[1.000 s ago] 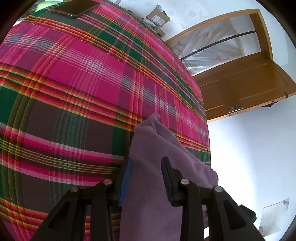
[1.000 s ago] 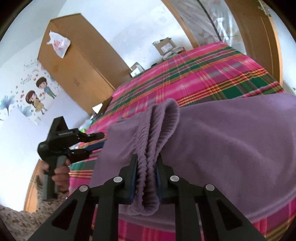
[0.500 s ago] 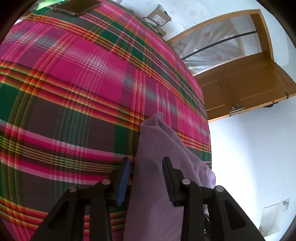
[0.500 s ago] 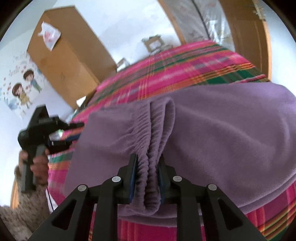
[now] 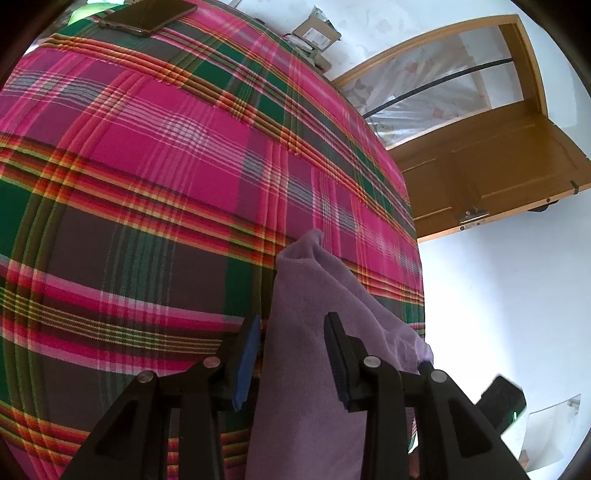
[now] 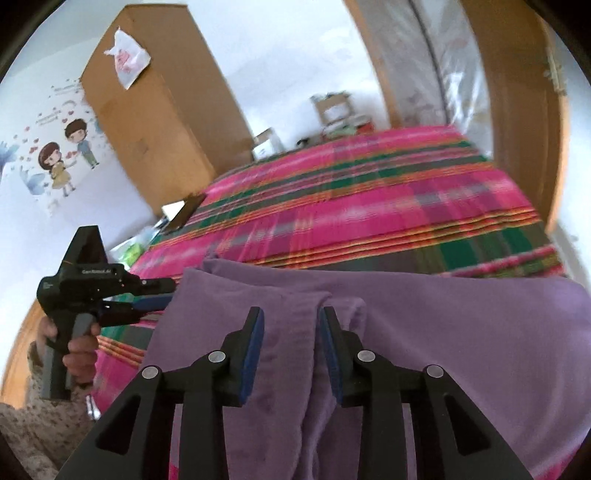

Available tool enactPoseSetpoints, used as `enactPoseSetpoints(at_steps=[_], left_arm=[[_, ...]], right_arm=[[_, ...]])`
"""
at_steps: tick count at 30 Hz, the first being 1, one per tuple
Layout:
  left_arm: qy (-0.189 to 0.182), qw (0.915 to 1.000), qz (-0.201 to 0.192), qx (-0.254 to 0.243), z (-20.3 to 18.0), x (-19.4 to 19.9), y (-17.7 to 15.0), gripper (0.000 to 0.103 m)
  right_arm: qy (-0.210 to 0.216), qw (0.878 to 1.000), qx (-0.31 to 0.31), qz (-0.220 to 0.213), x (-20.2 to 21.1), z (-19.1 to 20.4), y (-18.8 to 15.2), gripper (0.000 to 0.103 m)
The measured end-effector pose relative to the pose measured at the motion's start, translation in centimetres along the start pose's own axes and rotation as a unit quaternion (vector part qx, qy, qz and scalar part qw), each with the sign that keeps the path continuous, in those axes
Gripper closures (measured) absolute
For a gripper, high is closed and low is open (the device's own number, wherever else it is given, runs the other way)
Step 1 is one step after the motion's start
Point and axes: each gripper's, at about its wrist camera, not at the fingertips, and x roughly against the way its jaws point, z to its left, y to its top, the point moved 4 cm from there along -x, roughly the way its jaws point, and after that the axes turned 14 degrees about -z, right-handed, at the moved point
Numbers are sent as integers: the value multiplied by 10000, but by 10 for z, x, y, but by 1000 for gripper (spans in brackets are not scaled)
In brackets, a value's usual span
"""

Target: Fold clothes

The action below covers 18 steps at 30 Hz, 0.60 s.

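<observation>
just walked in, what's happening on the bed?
A person with a handheld gripper in each hand is folding a purple garment on a bed with a pink plaid cover. The right gripper has just been opening; its jaws now stand apart, with the gathered purple fabric lying loose between them. The left gripper is open too, straddling a raised edge of the same garment without pinching it. So the cloth looks just let go, lying on the bed.

The garment (image 6: 443, 332) lies on the bed's (image 6: 369, 192) near edge, phone (image 5: 147, 18) far behind.
</observation>
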Motion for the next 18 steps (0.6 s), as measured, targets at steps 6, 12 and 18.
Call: enactPoseSetpoints(at_steps=[6, 12, 18], left_arm=[[68, 10000, 18, -49, -1, -2, -1, 67], [152, 9997, 4, -197, -3, -3, -1, 67], [122, 9996, 80, -232, -6, -6, -4, 67]], right_arm=[[198, 9982, -411, 401, -26, -9, 1, 79], [182, 9974, -281, 637, -28, -4, -4, 83], [336, 9969, -247, 662, -22, -3, -8, 84]])
